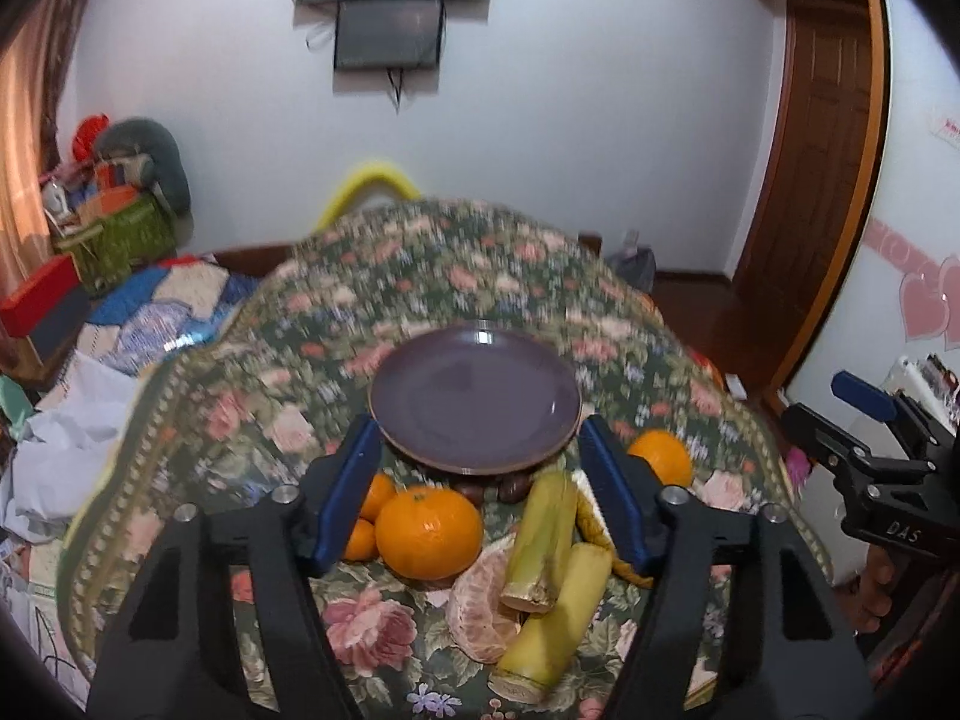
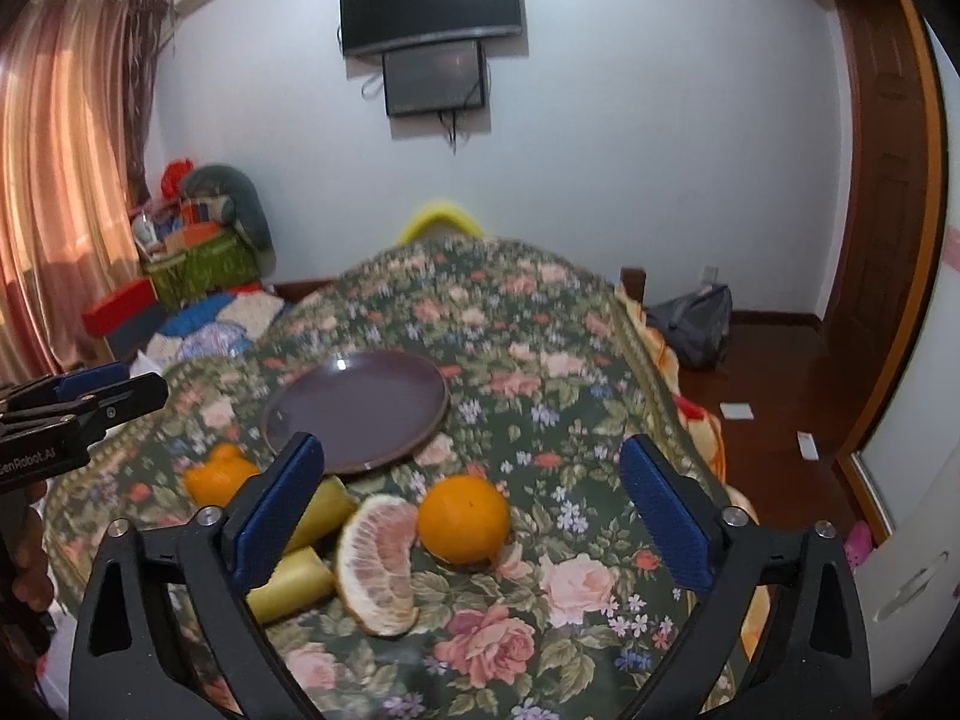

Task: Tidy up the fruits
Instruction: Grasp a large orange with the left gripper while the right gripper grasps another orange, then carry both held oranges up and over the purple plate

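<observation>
An empty purple plate (image 1: 474, 396) lies on the floral tablecloth; it also shows in the right wrist view (image 2: 357, 408). Fruit lies in front of it: a big orange (image 1: 429, 531), small oranges (image 1: 366, 516), a peeled pomelo segment (image 1: 480, 606), two yellow-green cane pieces (image 1: 543, 540) and another orange (image 1: 660, 456). My left gripper (image 1: 480, 492) is open above the big orange and cane pieces, holding nothing. My right gripper (image 2: 480, 516) is open and empty above the pomelo segment (image 2: 378, 564) and an orange (image 2: 463, 517). Cane pieces (image 2: 294, 582) lie by its left finger.
The floral tablecloth (image 2: 540, 324) covers the table, which drops off at the right to a wooden floor (image 2: 768, 384). Clutter and boxes (image 1: 114, 222) stand at the far left. Dark brown fruits (image 1: 516, 486) sit under the plate's near rim.
</observation>
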A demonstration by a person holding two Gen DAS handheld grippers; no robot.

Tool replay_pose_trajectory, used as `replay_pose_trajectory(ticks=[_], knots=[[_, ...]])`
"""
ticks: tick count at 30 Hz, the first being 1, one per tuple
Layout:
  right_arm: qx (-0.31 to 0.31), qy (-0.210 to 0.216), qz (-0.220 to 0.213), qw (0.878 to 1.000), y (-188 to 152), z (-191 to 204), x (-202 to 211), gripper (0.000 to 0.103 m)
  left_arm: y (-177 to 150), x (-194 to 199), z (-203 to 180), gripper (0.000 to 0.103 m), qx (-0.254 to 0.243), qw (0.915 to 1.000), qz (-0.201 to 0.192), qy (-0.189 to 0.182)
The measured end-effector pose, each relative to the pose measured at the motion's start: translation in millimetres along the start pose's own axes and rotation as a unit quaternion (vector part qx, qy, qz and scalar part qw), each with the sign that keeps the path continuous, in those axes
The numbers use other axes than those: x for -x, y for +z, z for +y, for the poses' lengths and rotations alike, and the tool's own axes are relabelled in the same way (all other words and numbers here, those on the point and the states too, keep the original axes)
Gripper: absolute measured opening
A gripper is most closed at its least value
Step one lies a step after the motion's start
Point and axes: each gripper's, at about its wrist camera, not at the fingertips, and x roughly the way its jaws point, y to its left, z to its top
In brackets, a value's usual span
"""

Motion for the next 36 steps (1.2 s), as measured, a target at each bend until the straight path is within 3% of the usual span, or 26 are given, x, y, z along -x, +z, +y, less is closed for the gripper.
replay_pose_trajectory(ticks=[6, 18, 25, 36], knots=[[0.016, 0.016, 0.049, 0.999, -16.9, 0.5, -38.0, 0.086, -14.3, -39.9, 7.5, 0.064, 0.009, 0.9989, 0.045, 0.005], [0.004, 0.044, 0.108, 0.993, -33.6, -3.9, -92.5, 0.086, -39.5, -76.5, 33.3, 0.064, 0.036, 0.9938, 0.104, 0.014], [0.001, 0.045, 0.126, 0.991, -39.3, -4.4, -110.5, 0.085, -44.9, -86.1, 33.5, 0.065, 0.046, 0.9936, 0.102, 0.009], [-0.032, 0.076, 0.164, 0.983, -47.9, -13.7, -127.9, 0.063, -42.1, -92.8, 28.3, 0.065, 0.034, 0.9942, 0.101, 0.011]])
